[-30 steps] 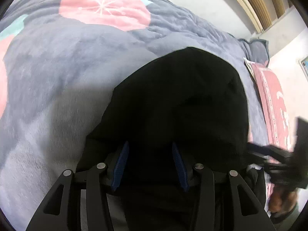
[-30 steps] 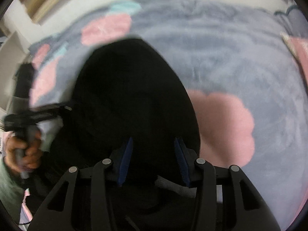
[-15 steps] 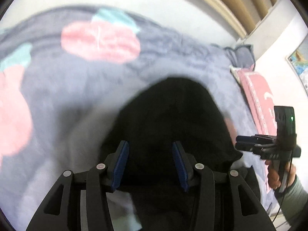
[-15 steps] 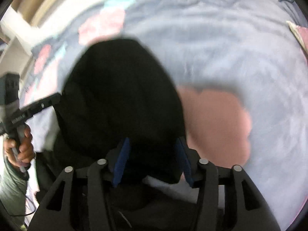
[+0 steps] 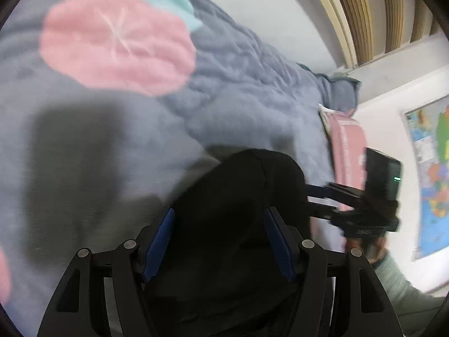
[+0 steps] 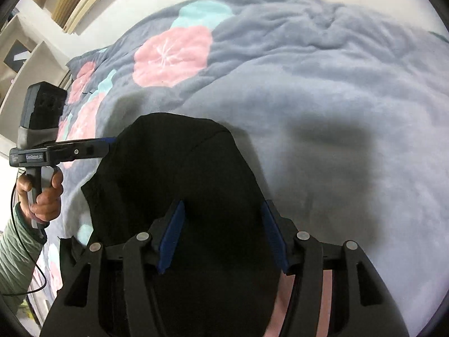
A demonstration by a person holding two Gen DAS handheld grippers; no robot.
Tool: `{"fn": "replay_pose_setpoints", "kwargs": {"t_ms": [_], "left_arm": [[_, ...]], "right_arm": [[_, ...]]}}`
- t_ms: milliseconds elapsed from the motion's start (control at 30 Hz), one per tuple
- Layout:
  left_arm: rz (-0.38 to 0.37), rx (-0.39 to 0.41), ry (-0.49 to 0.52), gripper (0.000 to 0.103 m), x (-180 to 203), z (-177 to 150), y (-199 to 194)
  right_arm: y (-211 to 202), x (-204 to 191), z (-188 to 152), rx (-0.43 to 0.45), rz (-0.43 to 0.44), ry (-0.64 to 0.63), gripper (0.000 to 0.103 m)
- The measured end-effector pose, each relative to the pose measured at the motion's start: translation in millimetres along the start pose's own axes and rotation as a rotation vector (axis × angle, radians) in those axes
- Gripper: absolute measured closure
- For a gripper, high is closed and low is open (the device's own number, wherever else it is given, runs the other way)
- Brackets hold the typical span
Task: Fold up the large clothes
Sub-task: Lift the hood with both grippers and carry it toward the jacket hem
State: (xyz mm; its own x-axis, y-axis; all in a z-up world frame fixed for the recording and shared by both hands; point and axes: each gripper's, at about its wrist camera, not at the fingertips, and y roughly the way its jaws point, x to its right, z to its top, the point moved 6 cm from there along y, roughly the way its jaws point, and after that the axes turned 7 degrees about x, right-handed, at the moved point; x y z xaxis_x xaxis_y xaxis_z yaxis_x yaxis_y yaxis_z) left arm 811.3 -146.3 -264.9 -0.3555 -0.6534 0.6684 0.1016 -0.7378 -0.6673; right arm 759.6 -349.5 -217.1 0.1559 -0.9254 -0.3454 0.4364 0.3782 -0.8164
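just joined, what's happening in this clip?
A person is folding a black garment on a bed covered by a grey blanket with pink flowers, one handheld claw in each hand. The left claw and right claw both have the dark cloth lying between their blue pads. Both sets of jaws have just been opening, and gaps show beside the pads, so the garment looks released onto the blanket as a compact bundle rather than gripped.
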Motion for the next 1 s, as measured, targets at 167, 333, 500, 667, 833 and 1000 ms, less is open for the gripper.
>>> {"fn": "replay_pose_setpoints", "kwargs": {"t_ms": [167, 333, 500, 667, 833, 1000], "left_arm": [[0.008, -0.020, 0.039, 0.039, 3, -4, 16], [0.024, 0.029, 0.185, 0.089, 39, -22, -13], [0.009, 0.120, 0.312, 0.089, 93, -54, -80], [0.056, 0.161, 0.423, 0.089, 147, -109, -139], [0.074, 0.166, 0.425, 0.089, 162, -165, -181], [0.068, 0.151, 0.404, 0.089, 169, -238, -209]], "right_arm": [[36, -2, -1, -0.063, 0.057, 0.033, 0.040], [17, -22, -4, -0.006, 0.070, -0.043, 0.080], [-58, -63, -20, 0.130, 0.053, -0.147, 0.083], [-131, -116, -55, 0.216, 0.007, -0.264, 0.083], [-181, -172, -110, 0.252, -0.009, -0.348, 0.083], [-208, -214, -183, 0.250, -0.035, -0.410, 0.083]]}}
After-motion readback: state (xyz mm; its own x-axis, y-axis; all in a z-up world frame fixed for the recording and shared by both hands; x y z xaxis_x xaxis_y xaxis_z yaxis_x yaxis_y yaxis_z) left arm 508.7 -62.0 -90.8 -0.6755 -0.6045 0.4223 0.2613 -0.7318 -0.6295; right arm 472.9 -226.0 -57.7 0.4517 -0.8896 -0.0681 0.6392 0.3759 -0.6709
